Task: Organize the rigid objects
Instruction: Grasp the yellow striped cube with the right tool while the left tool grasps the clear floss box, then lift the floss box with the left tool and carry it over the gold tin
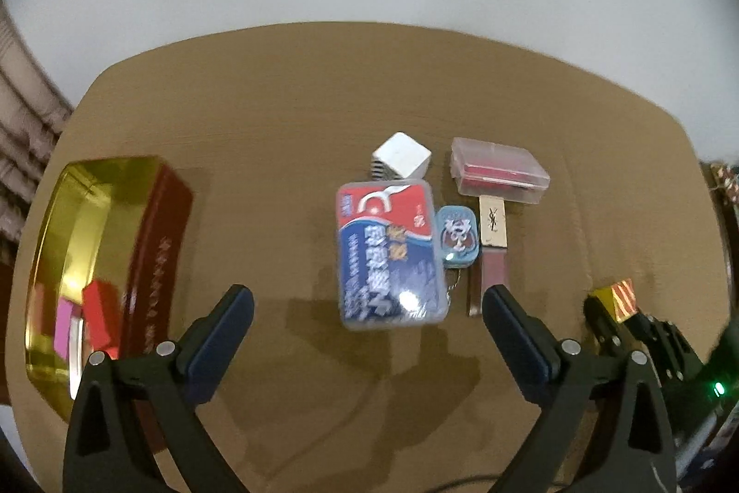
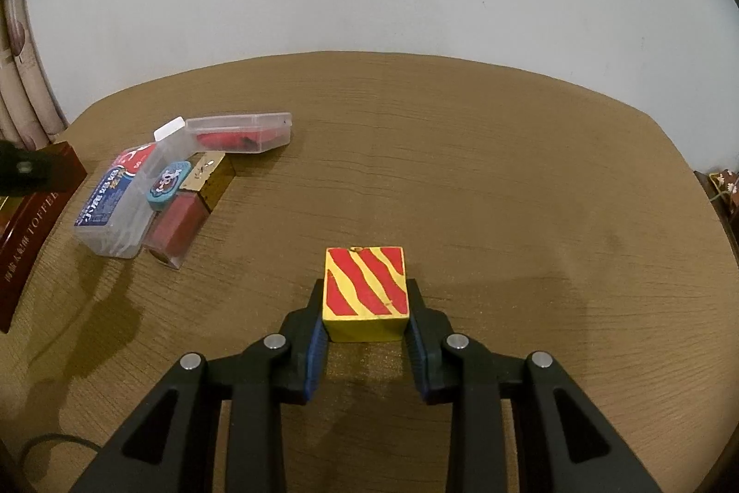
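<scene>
While the right gripper (image 2: 366, 331) grasps a yellow block with red stripes (image 2: 366, 293) between its blue pads (image 2: 315, 349), the left gripper (image 1: 368, 308) hangs released above the table, its jaws spread wide with nothing between them. From the right wrist view the block sits squarely between the fingers, its striped face turned up and its plain yellow side facing the camera; whether it rests on the wooden table (image 2: 508, 169) or is lifted just off it cannot be told. In the left wrist view the same block shows at the far right, small and partly blurred.

A cluster of small things lies near the middle of the table. Nearest the left gripper is a clear plastic box with a red and blue label (image 1: 390, 255). Just beyond it, at its far end, stands a white cube (image 1: 402, 156). Beside the labelled box on the right lies a small teal tin (image 1: 456, 234), and right of that a gold-capped lipstick case (image 1: 493, 236) with a reddish body. Farther off, touching the cap's far end, sits a clear box with red contents (image 1: 499, 169).

At the left edge of the table stands an open red tin with a gold inside (image 1: 152, 243); a red piece (image 1: 99, 315) and a pink piece (image 1: 64, 329) lie within it.
</scene>
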`<action>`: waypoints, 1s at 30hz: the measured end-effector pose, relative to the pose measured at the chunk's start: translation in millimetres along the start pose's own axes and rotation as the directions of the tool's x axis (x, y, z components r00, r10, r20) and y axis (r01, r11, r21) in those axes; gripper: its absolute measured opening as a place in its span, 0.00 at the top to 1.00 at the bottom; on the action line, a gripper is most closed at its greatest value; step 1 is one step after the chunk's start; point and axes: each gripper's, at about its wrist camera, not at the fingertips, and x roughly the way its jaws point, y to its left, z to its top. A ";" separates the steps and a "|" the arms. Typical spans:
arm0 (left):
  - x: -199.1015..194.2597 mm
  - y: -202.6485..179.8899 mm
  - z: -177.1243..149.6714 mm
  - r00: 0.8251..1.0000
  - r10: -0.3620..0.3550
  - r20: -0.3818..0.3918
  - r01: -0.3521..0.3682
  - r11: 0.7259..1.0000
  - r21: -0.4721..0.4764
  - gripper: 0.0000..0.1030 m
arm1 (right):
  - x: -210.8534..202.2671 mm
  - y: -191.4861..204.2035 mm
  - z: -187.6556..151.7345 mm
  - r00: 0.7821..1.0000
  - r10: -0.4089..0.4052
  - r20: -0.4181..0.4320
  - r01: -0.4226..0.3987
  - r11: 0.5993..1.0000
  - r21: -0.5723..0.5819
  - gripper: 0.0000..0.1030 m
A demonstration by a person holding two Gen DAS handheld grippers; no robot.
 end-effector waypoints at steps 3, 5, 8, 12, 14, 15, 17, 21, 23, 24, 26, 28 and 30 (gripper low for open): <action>14.9 0.3 9.1 1.000 0.009 -0.017 -0.009 1.000 -0.020 0.04 | -1.9 -5.0 1.6 1.000 0.014 0.000 -0.014 1.000 0.008 0.69; 23.8 2.8 13.2 0.999 0.007 -0.045 -0.009 0.999 -0.039 0.04 | -2.3 -3.2 3.5 1.000 0.016 0.000 -0.016 1.000 0.011 0.69; 36.9 -0.8 14.9 0.997 0.017 -0.069 -0.019 0.999 -0.025 0.04 | -2.5 -4.4 4.2 1.000 0.013 0.000 -0.013 1.000 0.007 0.69; 43.0 -3.9 12.2 0.998 0.033 -0.060 -0.035 0.999 -0.032 0.07 | -4.4 -3.6 4.2 1.000 0.013 0.000 -0.013 1.000 0.006 0.69; 46.0 -0.7 11.7 0.997 0.033 -0.066 -0.036 0.999 -0.040 0.10 | -4.2 -2.0 3.8 1.000 0.010 0.000 -0.010 1.000 0.004 0.69; 47.4 2.6 10.3 0.997 0.028 -0.070 -0.031 0.999 -0.044 0.11 | -4.4 -2.1 3.6 1.000 0.009 -0.001 -0.009 1.000 0.003 0.69; 49.9 9.4 6.9 0.997 0.009 -0.077 -0.013 0.998 -0.058 0.13 | -6.1 -0.9 4.4 1.000 0.005 0.001 -0.005 1.000 0.001 0.69; 56.6 15.0 5.5 0.997 0.006 -0.079 -0.012 0.997 -0.074 0.28 | -3.8 0.1 3.3 1.000 0.002 0.000 -0.002 1.000 -0.001 0.69; 62.0 12.8 6.0 0.997 -0.007 -0.082 0.000 0.997 -0.079 0.32 | -3.2 0.3 3.2 1.000 0.001 0.000 -0.001 1.000 -0.002 0.69; 64.7 13.8 5.7 0.996 -0.011 -0.089 0.004 0.997 -0.083 0.34 | -2.9 0.2 2.9 1.000 0.002 0.000 -0.002 1.000 -0.002 0.69; 67.0 17.1 4.5 0.996 -0.017 -0.090 0.009 0.996 -0.086 0.37 | -3.3 0.2 2.9 1.000 0.002 0.001 -0.002 1.000 -0.002 0.69; 66.4 21.9 3.4 0.997 -0.018 -0.071 0.012 0.996 -0.084 0.45 | -3.3 0.3 3.0 1.000 0.001 0.000 -0.001 1.000 -0.004 0.69; 66.7 25.9 3.1 0.998 -0.019 -0.061 0.014 0.997 -0.082 0.45 | -3.4 0.6 3.1 1.000 0.001 0.001 -0.001 1.000 -0.004 0.69</action>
